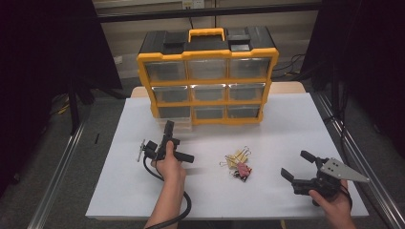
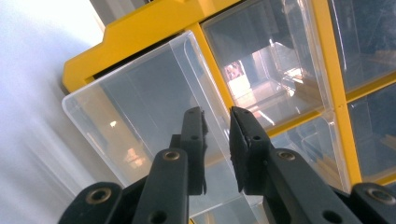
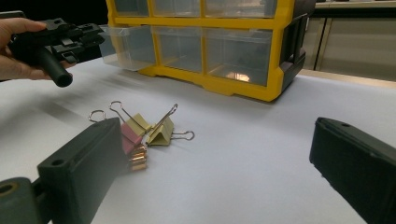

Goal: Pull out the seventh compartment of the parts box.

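Left gripper (image 1: pixel 168 128) held out forward in left hand (image 1: pixel 169 164), forearm stretched up from near edge, jaws nearly together with narrow gap, cable looping back under wrist. Right gripper (image 1: pixel 297 165) low at right, gripped in right hand (image 1: pixel 334 200), jaws spread wide, pointing left, grey plate on top.
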Available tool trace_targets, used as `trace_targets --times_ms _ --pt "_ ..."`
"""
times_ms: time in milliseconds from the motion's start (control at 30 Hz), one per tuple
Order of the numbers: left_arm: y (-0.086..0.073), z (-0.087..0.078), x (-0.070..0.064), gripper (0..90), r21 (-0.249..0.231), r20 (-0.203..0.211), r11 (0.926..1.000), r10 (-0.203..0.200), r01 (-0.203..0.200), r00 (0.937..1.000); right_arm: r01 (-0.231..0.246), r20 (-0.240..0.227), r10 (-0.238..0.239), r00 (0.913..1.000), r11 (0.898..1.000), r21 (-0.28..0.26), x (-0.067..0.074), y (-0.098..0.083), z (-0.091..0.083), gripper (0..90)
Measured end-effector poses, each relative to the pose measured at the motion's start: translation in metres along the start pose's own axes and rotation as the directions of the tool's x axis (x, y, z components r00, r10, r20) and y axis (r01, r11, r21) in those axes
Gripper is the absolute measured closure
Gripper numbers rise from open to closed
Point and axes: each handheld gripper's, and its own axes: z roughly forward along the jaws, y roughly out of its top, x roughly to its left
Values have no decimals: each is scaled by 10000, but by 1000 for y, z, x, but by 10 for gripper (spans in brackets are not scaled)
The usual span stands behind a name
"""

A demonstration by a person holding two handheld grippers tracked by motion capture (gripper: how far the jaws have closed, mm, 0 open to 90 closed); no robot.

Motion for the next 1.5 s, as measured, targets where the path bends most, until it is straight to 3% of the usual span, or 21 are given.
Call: trace_targets --times_ms 33,67,100,200,233,333,367,433,500,667,833,967,1000,1033,1100,1167,1233,1300,1333,1433,1500 --pt "1 -2 2 762 223 78 9993 314 -316 9995 16 -34 -16 10000 10000 15 0 0 0 24" --pt "1 -4 1 762 353 -88 9992 177 -174 9998 -10 -9 10 10000 10000 1 0 0 0 24" --pt "0 -3 0 762 104 -65 9999 78 -77 9999 3 -31 -3 10000 10000 12 0 0 0 24" --pt "0 -4 0 761 41 89 10000 -47 47 9999 -5 -13 5 10000 10000 -13 0 0 0 24" --pt "0 -6 2 759 248 129 9994 223 -226 9997 15 -38 -15 10000 10000 8 0 0 0 24" --pt "0 -6 2 758 183 174 9997 188 -191 9997 -5 -65 5 10000 10000 2 0 0 0 25" --pt "0 -5 1 758 55 113 9999 -109 108 9999 -21 -33 21 10000 10000 -20 0 0 0 24" --pt "0 -4 1 761 4 158 9998 -193 192 9997 -42 -34 42 10000 10000 -19 0 0 -1 24" --pt "0 -6 3 761 253 80 9996 134 -136 9999 -58 -29 58 10000 10000 2 0 0 -1 24" --pt "0 -6 4 761 290 20 9993 218 -219 9998 34 -90 -33 10000 10000 20 0 0 -1 24" --pt "-2 -6 1 759 -43 129 9996 -272 273 9995 35 -37 -35 10000 10000 -14 0 0 -1 24" --pt "0 -9 2 757 34 182 9998 214 -215 9996 20 -29 -20 10000 10000 -24 0 0 -1 24" --pt "0 -9 2 756 15 180 9998 218 -218 9996 15 -66 -16 10000 10000 -20 1 0 -1 24" --pt "-1 -10 0 756 30 143 10000 -34 33 9999 10 -76 -11 10000 10000 -19 1 0 -1 24" --pt "0 -12 2 755 87 199 9992 381 -383 9991 15 -74 -15 10000 10000 -6 1 0 -1 24" --pt "0 -14 2 754 228 161 9989 413 -417 9990 6 -35 -6 10000 10000 -18 1 0 -1 24" --pt "1 -16 4 752 364 196 9969 695 -702 9974 20 -70 -20 10000 10000 0 1 0 -1 24" --pt "1 -16 2 748 201 138 9989 423 -426 9990 23 -47 -23 10000 10000 -19 1 1 -1 24" --pt "2 -17 4 744 266 173 9969 733 -737 9972 18 -35 -18 10000 10000 -24 1 1 -1 24" --pt "1 -17 2 742 159 200 9985 522 -525 9984 44 -52 -44 10000 10000 -18 1 1 -1 24" --pt "2 -19 3 741 230 197 9970 733 -738 9971 32 -25 -32 10000 10000 -31 1 1 -1 24"
